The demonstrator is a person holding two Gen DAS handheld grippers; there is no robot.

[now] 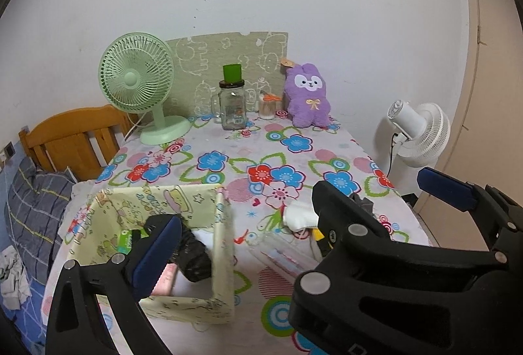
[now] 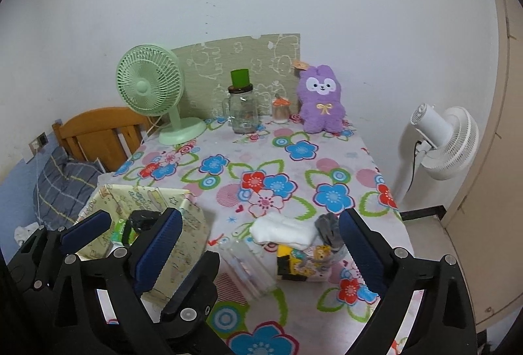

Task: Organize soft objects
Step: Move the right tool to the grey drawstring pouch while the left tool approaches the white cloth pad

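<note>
got both my left gripper [image 1: 304, 237] and right gripper [image 2: 261, 244] spread wide and empty, lower frame, so white cloth [image 2: 284, 232] can go into fabric box [image 1: 222, 244] lower left

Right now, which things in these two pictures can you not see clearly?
- Contents of the fabric box: left wrist view, the left gripper finger covers them.
- Grey item beside the white cloth: right wrist view, partly behind the right gripper finger.
- Jar label: both views, too small.
</note>
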